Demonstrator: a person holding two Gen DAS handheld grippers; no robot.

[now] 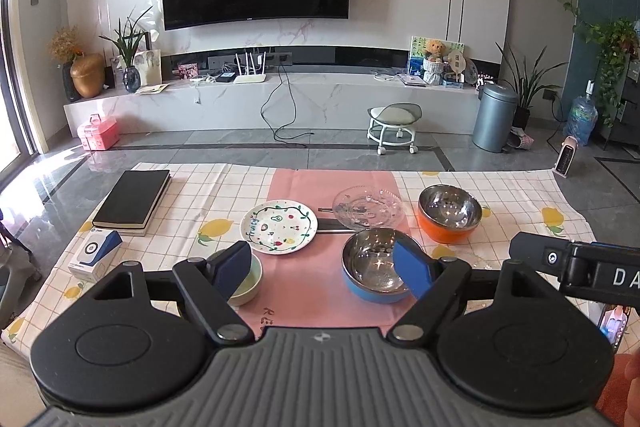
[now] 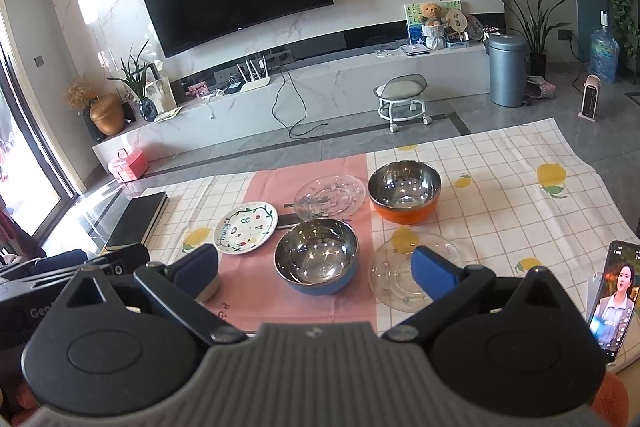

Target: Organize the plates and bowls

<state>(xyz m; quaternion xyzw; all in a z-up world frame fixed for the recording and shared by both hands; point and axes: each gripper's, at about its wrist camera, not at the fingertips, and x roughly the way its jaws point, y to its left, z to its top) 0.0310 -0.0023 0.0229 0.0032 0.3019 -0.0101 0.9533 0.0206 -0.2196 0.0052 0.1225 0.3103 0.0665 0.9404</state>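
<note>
On the pink mat (image 1: 304, 283) stand a painted white plate (image 1: 279, 227), a clear glass plate (image 1: 367, 207), a blue steel bowl (image 1: 374, 269) and a small pale green bowl (image 1: 245, 281). An orange steel bowl (image 1: 449, 213) stands to the right. A second clear glass plate (image 2: 404, 273) lies near the right gripper. My left gripper (image 1: 324, 269) is open and empty above the mat, between the green bowl and the blue bowl. My right gripper (image 2: 316, 269) is open and empty, with the blue bowl (image 2: 316, 261) between its fingers in view.
A black notebook (image 1: 134, 199) and a small white-and-blue box (image 1: 94, 255) lie at the left of the checked cloth (image 1: 520, 211). A phone (image 2: 612, 299) with a video stands at the right. Dark chopsticks (image 1: 330, 225) lie between the plates.
</note>
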